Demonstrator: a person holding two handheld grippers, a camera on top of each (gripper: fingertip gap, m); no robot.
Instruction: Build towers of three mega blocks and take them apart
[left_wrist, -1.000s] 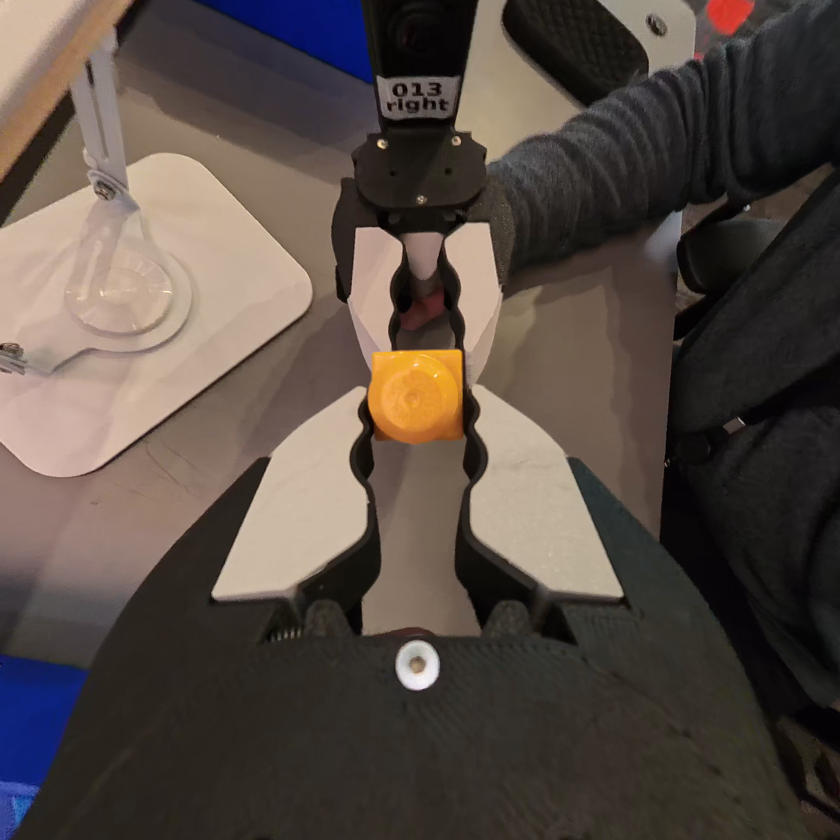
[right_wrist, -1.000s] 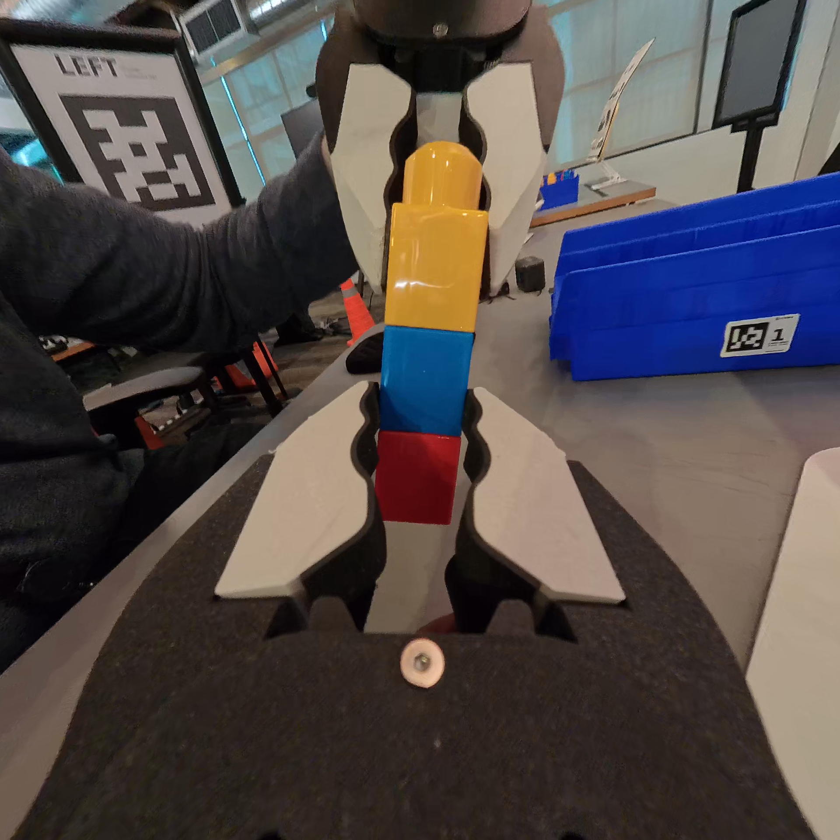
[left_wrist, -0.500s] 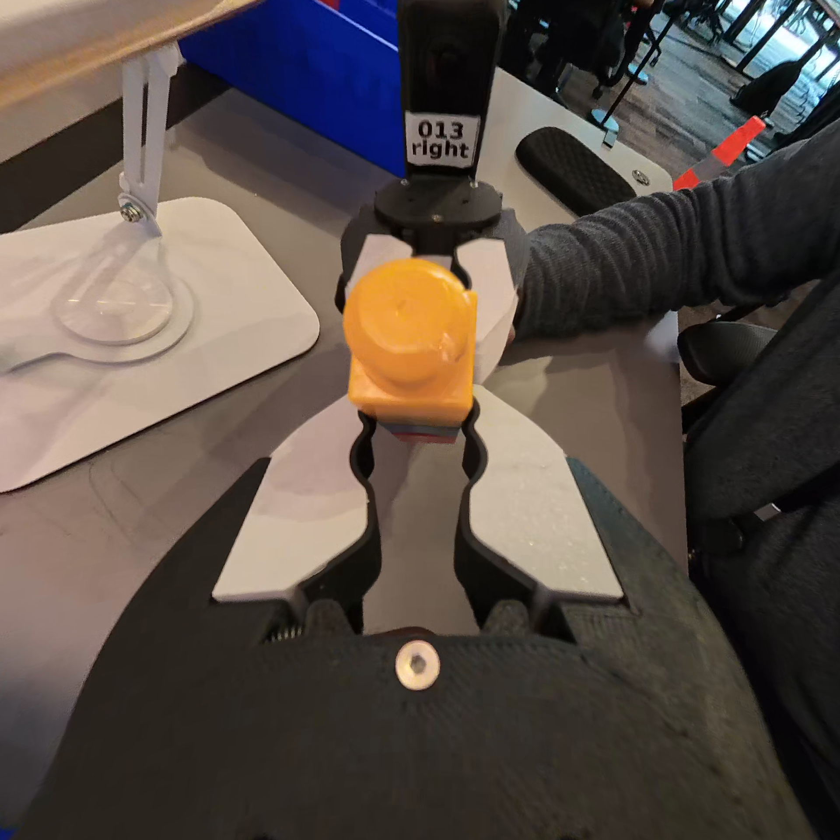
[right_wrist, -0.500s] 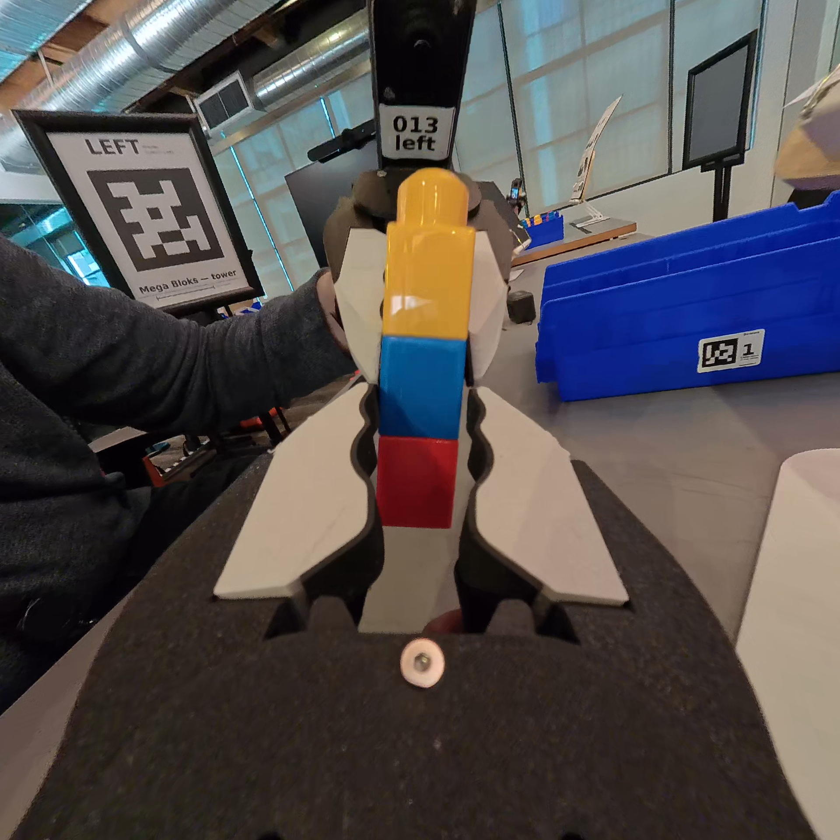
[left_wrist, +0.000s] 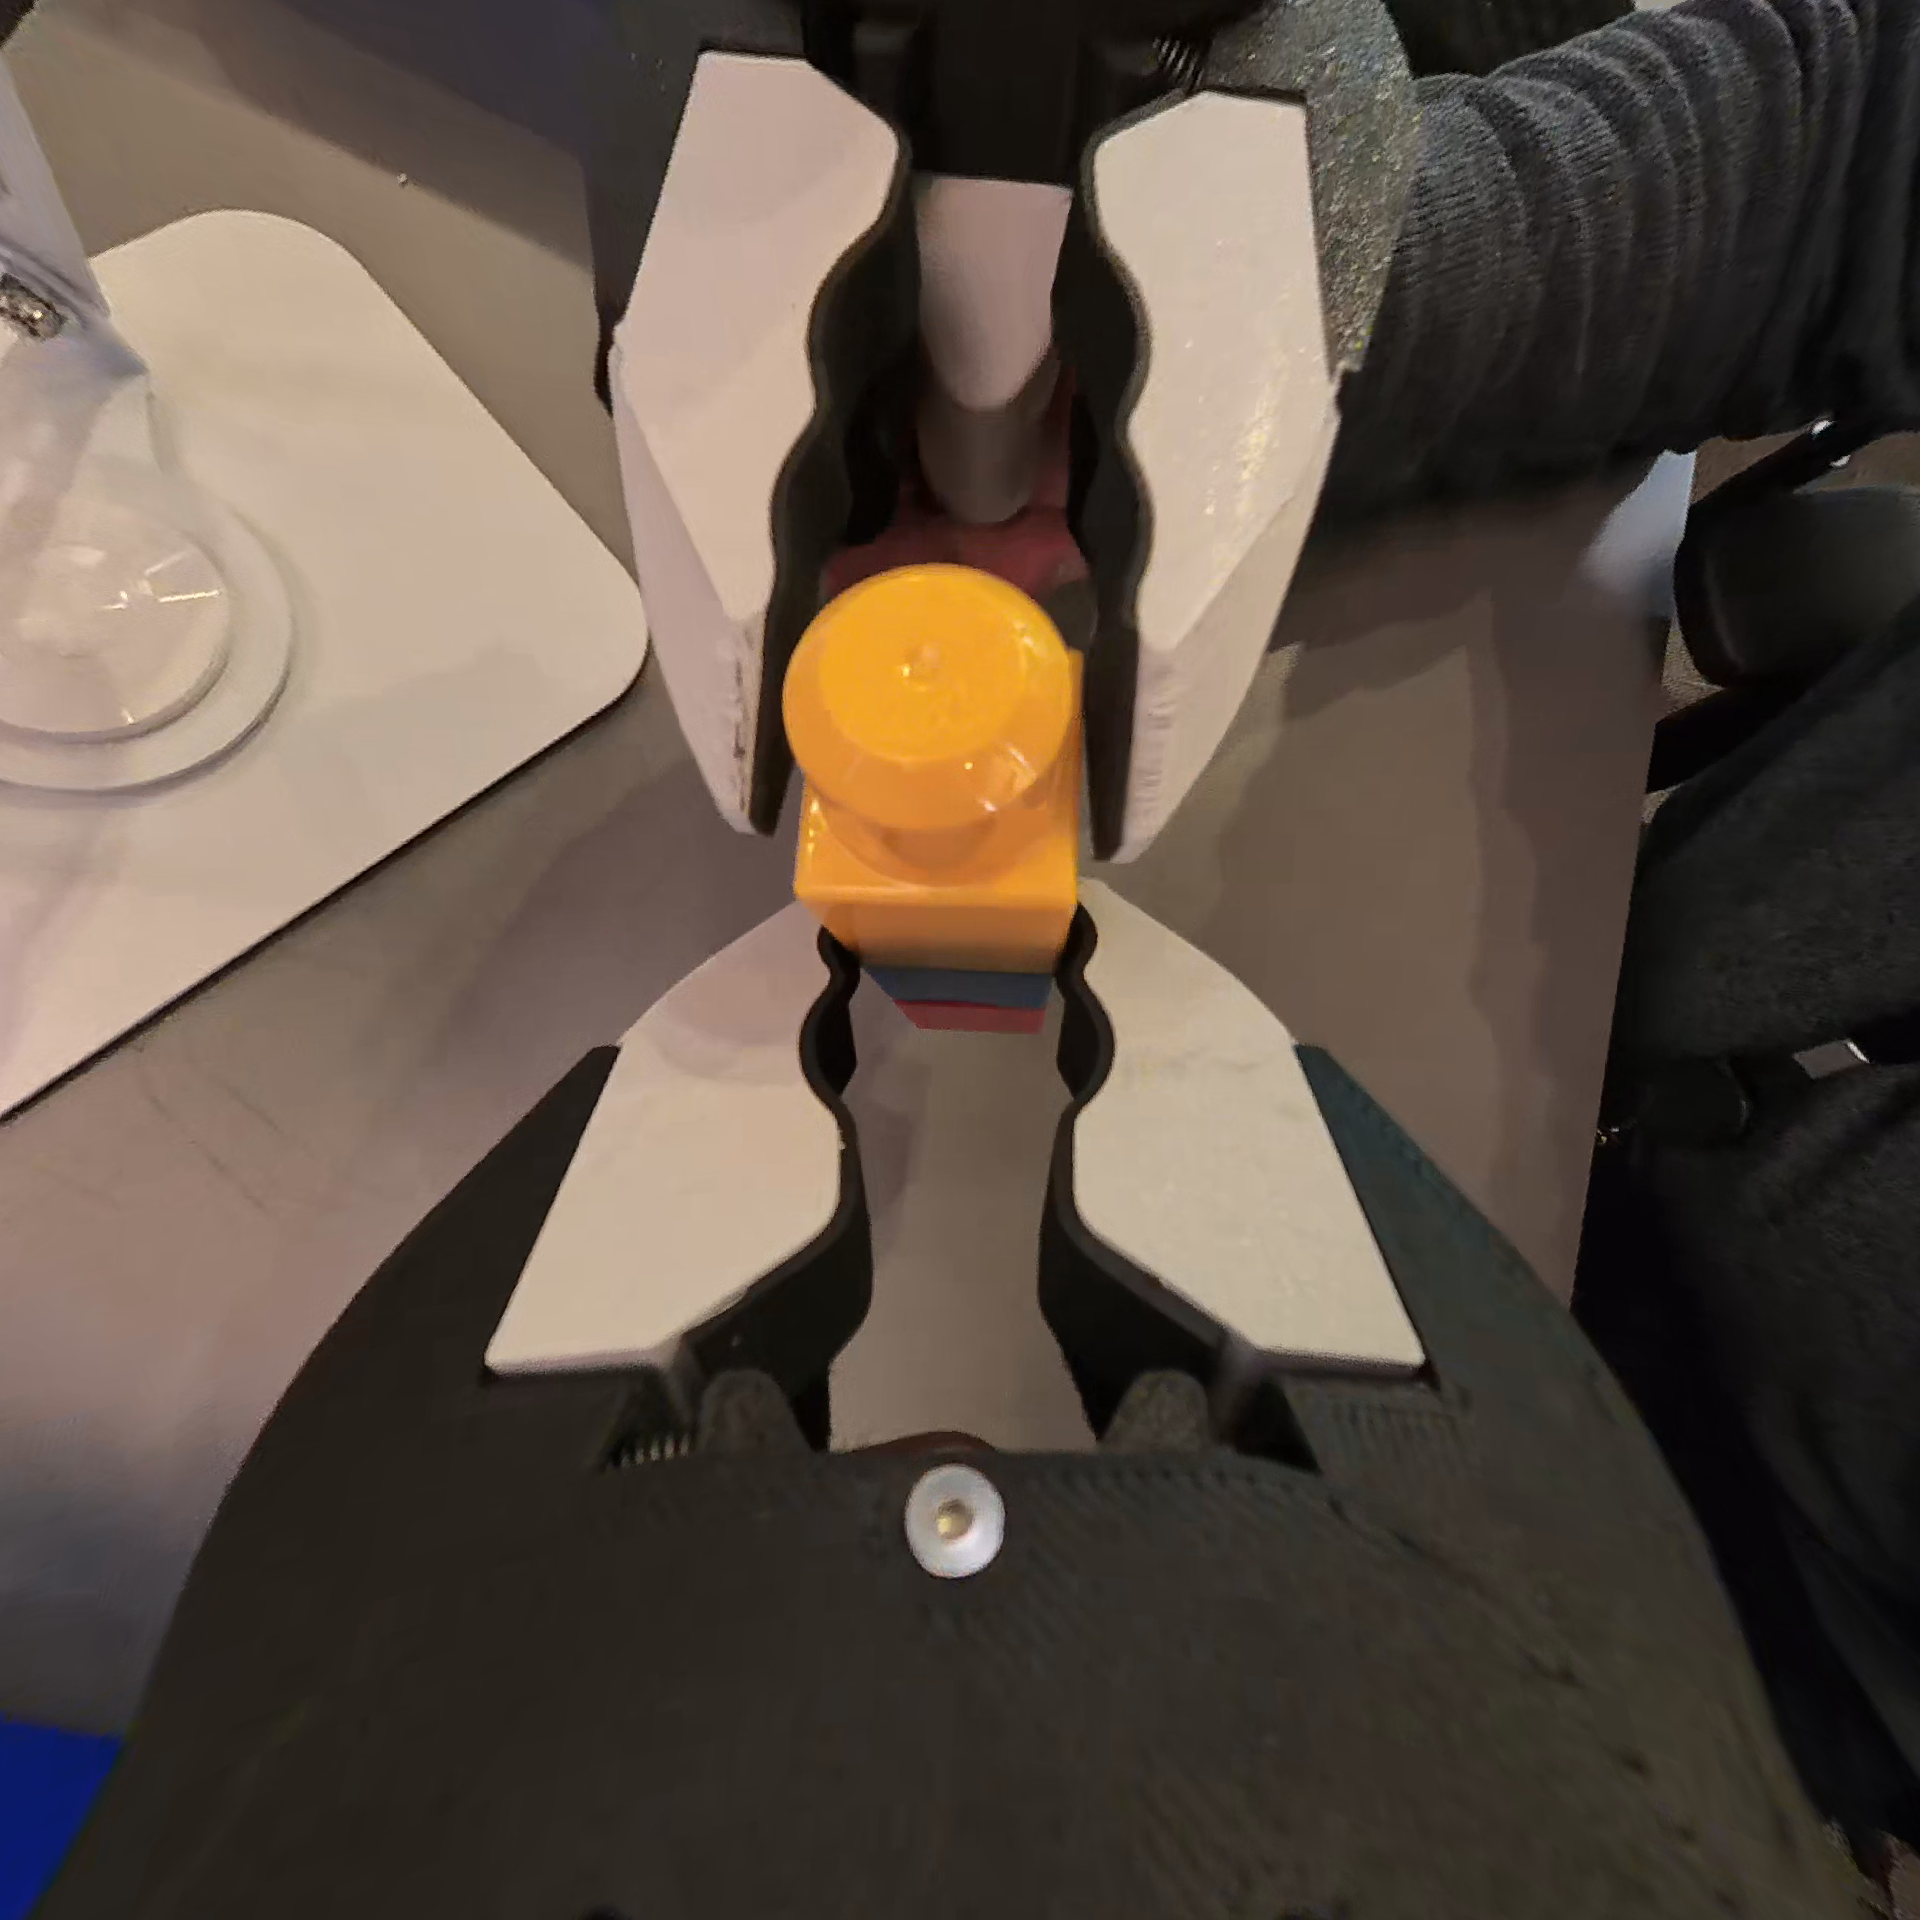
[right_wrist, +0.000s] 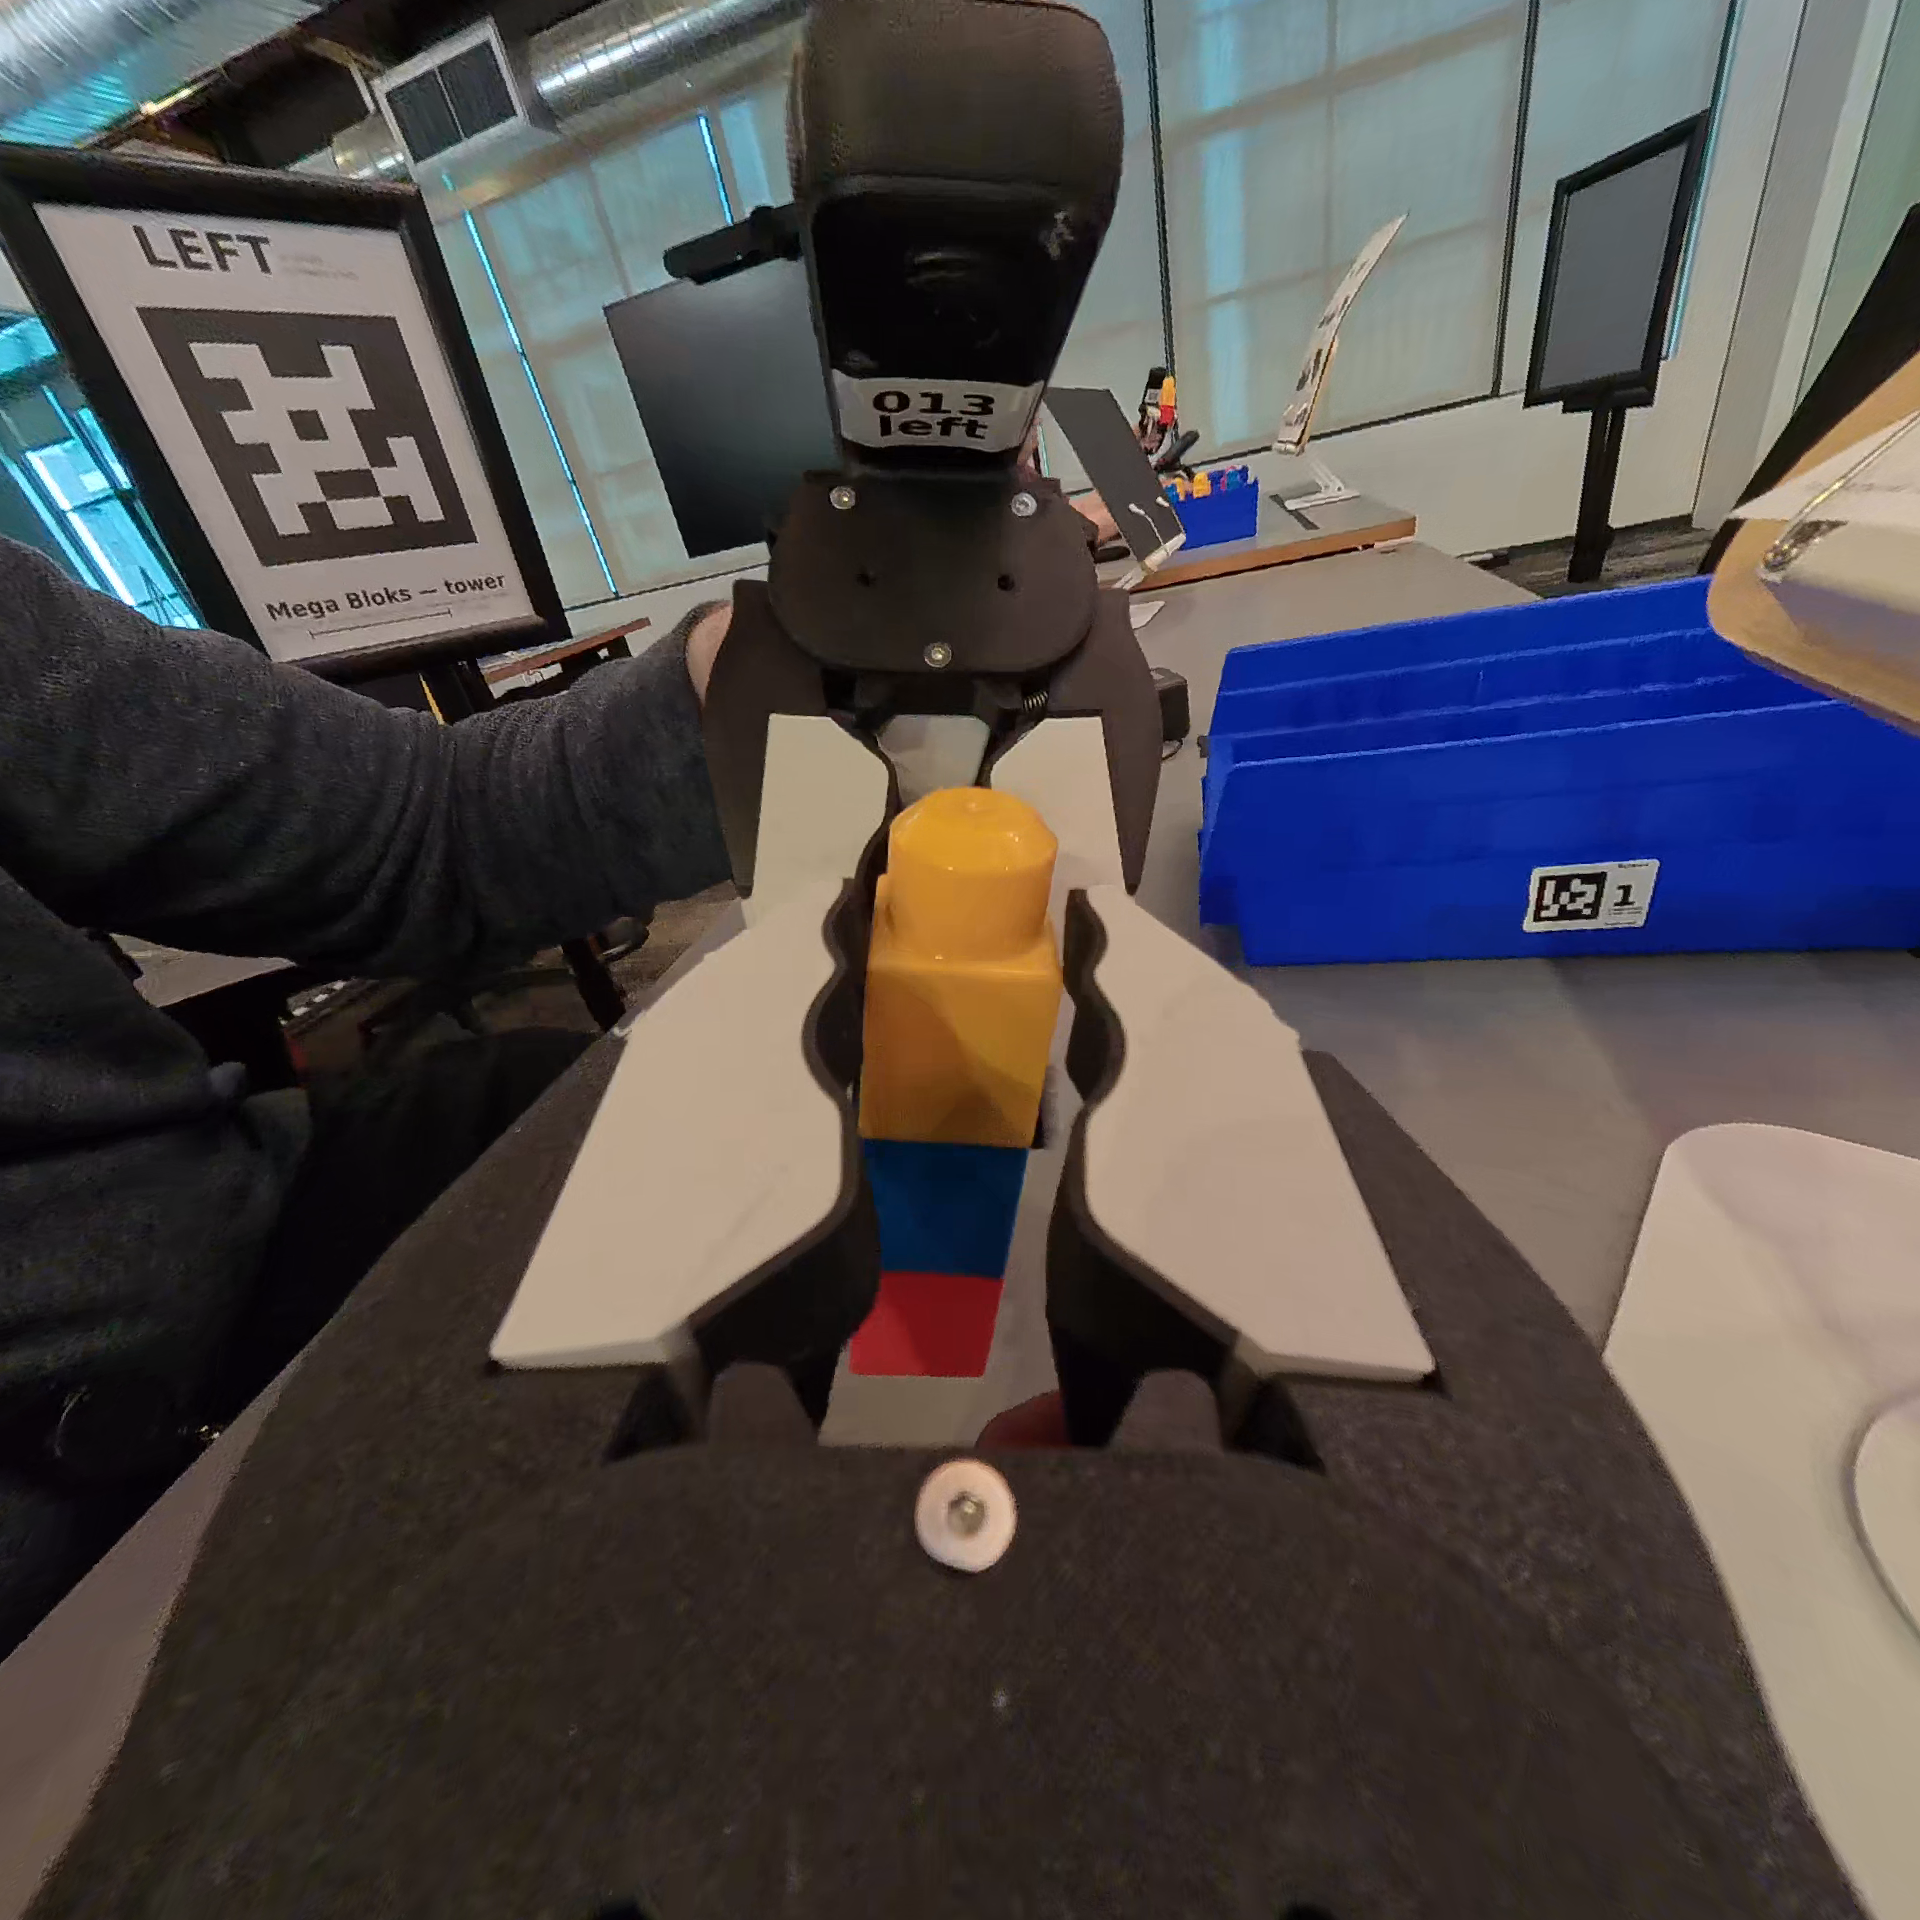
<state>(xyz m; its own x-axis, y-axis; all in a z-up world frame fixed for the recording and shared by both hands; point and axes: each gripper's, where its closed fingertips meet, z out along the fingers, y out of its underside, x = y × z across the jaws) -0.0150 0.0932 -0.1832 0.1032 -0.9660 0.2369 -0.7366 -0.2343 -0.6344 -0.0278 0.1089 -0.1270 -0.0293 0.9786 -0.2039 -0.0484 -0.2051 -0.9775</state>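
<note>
Here, the left gripper (left_wrist: 948, 940) is seen from its own camera with its fingertips closed against the lower sides of the yellow block (left_wrist: 932, 821), which tops a three-block tower; the grasp is on that block. Directly beneath it, thin slivers of the blue block (left_wrist: 961, 987) and the red block (left_wrist: 971, 1016) are visible. From twelve o'clock the right gripper (left_wrist: 925, 831) is pointed back toward the camera, its two white fingers set on either side of the yellow block's round stud; whether they press on the block cannot be told from this view.

In the right wrist view, the right gripper (right_wrist: 961, 935) is shown with the tower standing upright between its fingers: yellow block (right_wrist: 961, 1023) on top, blue block (right_wrist: 943, 1205) in the middle, red block (right_wrist: 925, 1325) at the bottom. The wavy inner edges lie close beside the yellow block, but a firm grip cannot be confirmed. At twelve o'clock the left gripper (right_wrist: 940, 821) is seen facing the camera, just behind the stud.

Outward, a grey table (right_wrist: 1475, 1039) is seen under everything. A blue bin (right_wrist: 1558, 769) is placed at two o'clock, a white stand base (left_wrist: 343, 499) at ten o'clock in the left view, a framed sign (right_wrist: 281, 416) at ten o'clock in the right view, and a dark sleeve (right_wrist: 312, 790) at nine o'clock.
</note>
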